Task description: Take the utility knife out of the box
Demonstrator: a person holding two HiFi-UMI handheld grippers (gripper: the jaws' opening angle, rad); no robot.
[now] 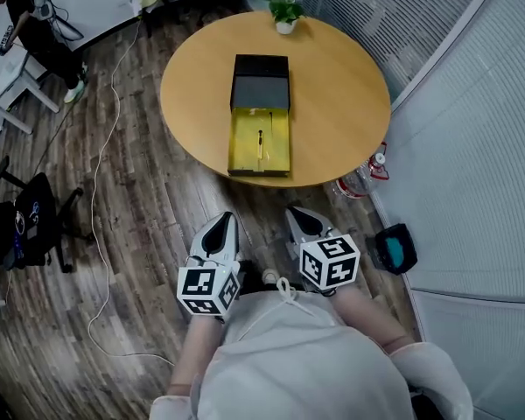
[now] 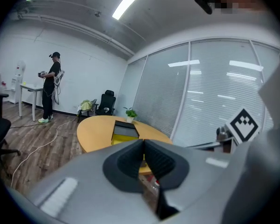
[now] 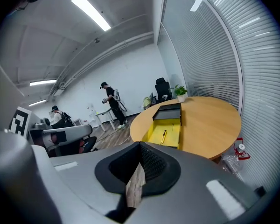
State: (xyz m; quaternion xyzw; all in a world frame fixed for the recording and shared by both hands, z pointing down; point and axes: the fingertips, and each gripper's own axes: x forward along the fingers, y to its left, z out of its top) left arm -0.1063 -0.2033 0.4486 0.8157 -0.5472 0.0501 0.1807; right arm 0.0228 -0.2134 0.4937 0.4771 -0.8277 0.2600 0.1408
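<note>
**Item 1, container.** A box (image 1: 261,116) is set on a round wooden table (image 1: 332,86), near its middle. It is made up of two parts.
- A black outer section (image 1: 261,79) lies on the far side.
- A yellow tray (image 1: 280,143) is drawn out of the black section toward the near table edge, and its front end is almost at that edge.

**Item 2, contents.** A utility knife (image 1: 261,142) is laid flat on the tray floor, roughly at mid-width.
- It is also seen in the right gripper view (image 3: 164,135).
- Its long axis runs along the tray's length, with one end toward the black section and the other toward the near table edge.
- Which end carries the blade cannot be told at this size.
- A small dark mark is seen in the tray near the black section and cannot be identified.

**Item 3, left gripper** (image 1: 222,220). It is held low in front of the person's body, above the wooden floor (image 1: 131,217) and well apart from the table. Its jaws are pressed together with nothing between them (image 2: 143,143).

**Item 4, right gripper** (image 1: 298,213). It is held beside the left one, also short of the table. Its jaw tips are brought together and nothing is pinched (image 3: 140,146).

**Item 5, surroundings.**
- A potted plant (image 1: 285,11) is placed at the far table edge.
- A bottle (image 1: 378,163) is seen on the floor by the table's right side.
- A white cable (image 1: 101,191) is trailed across the floor.
- An office chair (image 1: 26,221) is seen at the left.
- Another person (image 1: 35,29) is seen in the far left corner.
</note>
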